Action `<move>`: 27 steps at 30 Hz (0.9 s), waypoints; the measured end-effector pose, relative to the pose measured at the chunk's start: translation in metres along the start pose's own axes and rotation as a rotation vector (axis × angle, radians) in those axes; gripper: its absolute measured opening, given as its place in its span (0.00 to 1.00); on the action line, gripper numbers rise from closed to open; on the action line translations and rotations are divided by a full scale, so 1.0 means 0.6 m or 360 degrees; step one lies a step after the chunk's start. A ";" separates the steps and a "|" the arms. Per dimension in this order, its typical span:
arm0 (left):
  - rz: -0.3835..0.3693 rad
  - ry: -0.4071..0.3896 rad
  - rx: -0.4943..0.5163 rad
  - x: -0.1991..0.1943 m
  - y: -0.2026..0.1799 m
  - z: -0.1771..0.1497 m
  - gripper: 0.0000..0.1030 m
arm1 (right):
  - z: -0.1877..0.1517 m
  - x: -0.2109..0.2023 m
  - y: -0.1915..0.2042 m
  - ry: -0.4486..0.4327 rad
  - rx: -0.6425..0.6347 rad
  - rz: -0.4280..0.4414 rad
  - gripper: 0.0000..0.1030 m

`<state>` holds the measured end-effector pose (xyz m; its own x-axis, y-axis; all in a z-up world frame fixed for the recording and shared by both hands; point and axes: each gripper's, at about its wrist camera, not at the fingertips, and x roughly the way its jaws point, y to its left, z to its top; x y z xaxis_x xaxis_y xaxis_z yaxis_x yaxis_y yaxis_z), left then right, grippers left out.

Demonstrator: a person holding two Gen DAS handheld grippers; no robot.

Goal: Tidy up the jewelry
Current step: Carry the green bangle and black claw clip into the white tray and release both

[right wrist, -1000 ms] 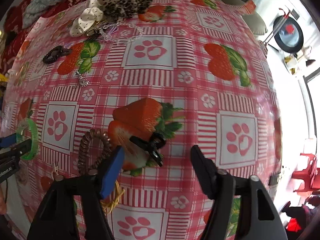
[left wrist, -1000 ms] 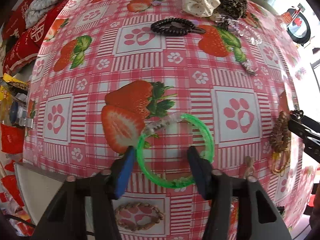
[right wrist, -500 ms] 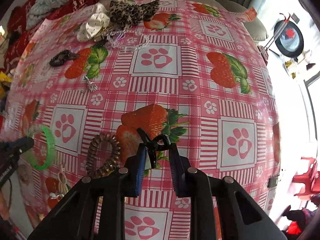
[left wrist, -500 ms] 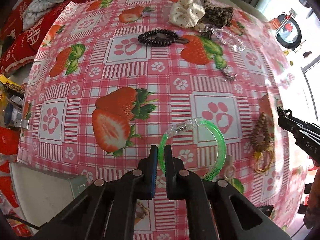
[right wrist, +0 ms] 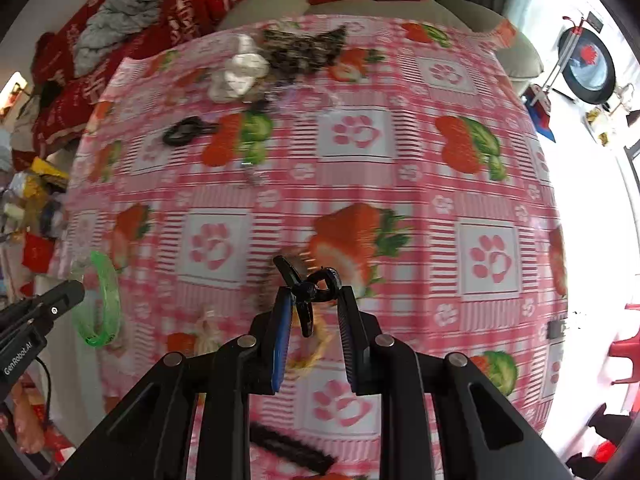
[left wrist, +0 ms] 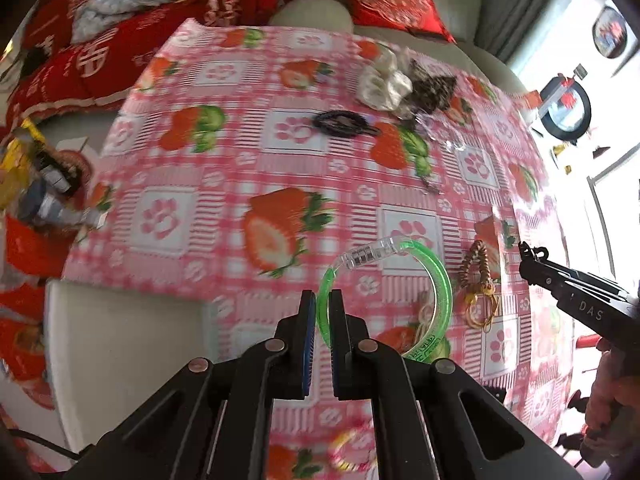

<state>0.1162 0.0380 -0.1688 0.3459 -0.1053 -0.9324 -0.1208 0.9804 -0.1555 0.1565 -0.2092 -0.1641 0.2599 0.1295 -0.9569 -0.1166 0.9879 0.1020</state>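
Note:
My left gripper (left wrist: pixel 319 300) is shut on a translucent green bangle (left wrist: pixel 440 280) with a clear clasp section, and holds it up above the strawberry-print tablecloth (left wrist: pixel 224 168). In the right wrist view the same green bangle (right wrist: pixel 105 292) hangs at the far left, in front of the left gripper's black finger (right wrist: pixel 60 294). My right gripper (right wrist: pixel 311 294) is shut on a small black hair claw clip (right wrist: pixel 306 290), lifted off the cloth. The right gripper's black body (left wrist: pixel 576 296) enters the left wrist view from the right.
On the cloth lie a brown coil hair tie (left wrist: pixel 474 264), yellow elastic loops (left wrist: pixel 482 312), a black coil tie (left wrist: pixel 340 122), a cream scrunchie (left wrist: pixel 382 84), a leopard scrunchie (left wrist: pixel 432 88), a clear chain (left wrist: pixel 444 136) and a black comb (right wrist: pixel 292 450). Red cushions (left wrist: pixel 100 52) lie behind; the table's left edge is near.
Both grippers closed, the left on the green bangle and the right on the black claw clip. Both then rose with their items, so the table looks farther away.

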 end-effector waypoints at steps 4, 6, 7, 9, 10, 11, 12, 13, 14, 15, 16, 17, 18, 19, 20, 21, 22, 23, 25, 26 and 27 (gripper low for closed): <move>0.0054 -0.0038 -0.0091 -0.042 0.055 -0.031 0.13 | -0.006 -0.017 0.058 -0.0002 -0.0081 0.0084 0.24; 0.0113 -0.0045 -0.0132 -0.058 0.090 -0.050 0.13 | -0.011 -0.020 0.093 0.0007 -0.0139 0.0129 0.24; 0.0140 -0.0043 -0.0152 -0.062 0.105 -0.058 0.13 | -0.013 -0.019 0.112 0.0013 -0.0169 0.0149 0.24; 0.0191 -0.0034 -0.0209 -0.070 0.141 -0.077 0.13 | -0.018 -0.018 0.149 0.0028 -0.0228 0.0191 0.24; 0.0208 -0.0028 -0.0231 -0.072 0.154 -0.085 0.13 | -0.022 -0.017 0.172 0.0037 -0.0264 0.0217 0.24; 0.0232 -0.0018 -0.0265 -0.074 0.174 -0.096 0.13 | -0.025 -0.015 0.197 0.0047 -0.0301 0.0243 0.24; 0.0259 -0.0008 -0.0298 -0.075 0.193 -0.106 0.13 | -0.028 -0.014 0.213 0.0053 -0.0322 0.0260 0.24; 0.0282 0.0000 -0.0324 -0.075 0.209 -0.114 0.13 | -0.033 -0.011 0.242 0.0066 -0.0361 0.0293 0.24; 0.0299 0.0008 -0.0353 -0.076 0.224 -0.123 0.13 | -0.036 -0.010 0.260 0.0073 -0.0385 0.0311 0.24; 0.0308 0.0015 -0.0383 -0.075 0.238 -0.131 0.13 | -0.040 -0.007 0.287 0.0087 -0.0421 0.0341 0.24; 0.0322 0.0021 -0.0411 -0.074 0.253 -0.139 0.13 | -0.044 -0.004 0.305 0.0098 -0.0442 0.0366 0.24; 0.0343 0.0025 -0.0431 -0.072 0.268 -0.147 0.13 | -0.048 -0.002 0.324 0.0110 -0.0459 0.0396 0.24; 0.0361 0.0030 -0.0440 -0.070 0.277 -0.153 0.13 | -0.051 0.002 0.344 0.0124 -0.0479 0.0426 0.24; 0.0382 0.0033 -0.0455 -0.067 0.288 -0.159 0.13 | -0.055 0.008 0.366 0.0140 -0.0505 0.0450 0.24; 0.0390 0.0033 -0.0471 -0.064 0.298 -0.164 0.13 | -0.058 0.013 0.386 0.0159 -0.0529 0.0471 0.24; 0.0393 0.0034 -0.0489 -0.061 0.308 -0.167 0.13 | -0.060 0.017 0.398 0.0170 -0.0542 0.0483 0.24; 0.0394 0.0035 -0.0500 -0.057 0.315 -0.169 0.13 | -0.063 0.025 0.416 0.0189 -0.0562 0.0498 0.24; 0.0397 0.0032 -0.0508 -0.052 0.321 -0.170 0.13 | -0.065 0.033 0.429 0.0205 -0.0577 0.0502 0.24; 0.0406 0.0038 -0.0514 -0.040 0.330 -0.170 0.13 | -0.069 0.050 0.453 0.0243 -0.0601 0.0515 0.24; 0.0407 0.0043 -0.0518 -0.034 0.334 -0.171 0.13 | -0.070 0.056 0.461 0.0255 -0.0609 0.0513 0.24; 0.0405 0.0045 -0.0521 -0.027 0.338 -0.171 0.13 | -0.070 0.067 0.470 0.0270 -0.0622 0.0500 0.24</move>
<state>-0.0095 0.2214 -0.2185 0.2418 0.1244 -0.9623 -0.4904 0.8714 -0.0106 0.0935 0.0710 -0.1851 -0.0001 0.3664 -0.9304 -0.5212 0.7941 0.3128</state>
